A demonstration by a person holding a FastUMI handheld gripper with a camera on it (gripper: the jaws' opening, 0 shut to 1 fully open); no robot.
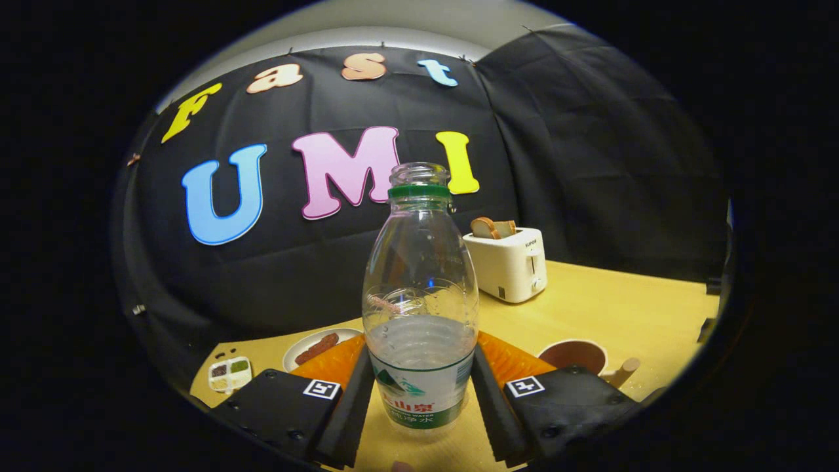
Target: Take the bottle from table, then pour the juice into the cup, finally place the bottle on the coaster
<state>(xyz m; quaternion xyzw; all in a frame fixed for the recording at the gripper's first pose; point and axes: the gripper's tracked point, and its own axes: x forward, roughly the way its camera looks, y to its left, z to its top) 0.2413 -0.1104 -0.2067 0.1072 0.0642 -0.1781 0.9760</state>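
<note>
Clear plastic bottle (419, 301), cap off, green neck ring, stands upright between the jaws, label at finger level. Liquid fills roughly the lower part, level sits just above the label. Gripper (419, 393) has a finger close on each side of the bottle; they look to be touching or nearly touching the label, but I cannot tell if both press firmly, so grip is not confirmed. Bottle base looks to be on the table (590, 301), though it may be just lifted; hard to say.

Brown cup (573, 355) sits right of the bottle, near it, just beyond the right finger; inside looks dark, no liquid level readable. Wooden stick-like piece (626, 370) lies just right of the cup; could be a handle, unclear. Coaster cannot be picked out.

Other stuff: white toaster (508, 262) with bread slices behind and right of the bottle, well apart; white plate (318, 347) with a sausage-like item left of the bottle; small compartment tray (229, 375) farther left.

Progress judgement: early. Step in hand is the take. Pouring into the cup not yet done, judging by the upright bottle. Placement on the coaster left too.
</note>
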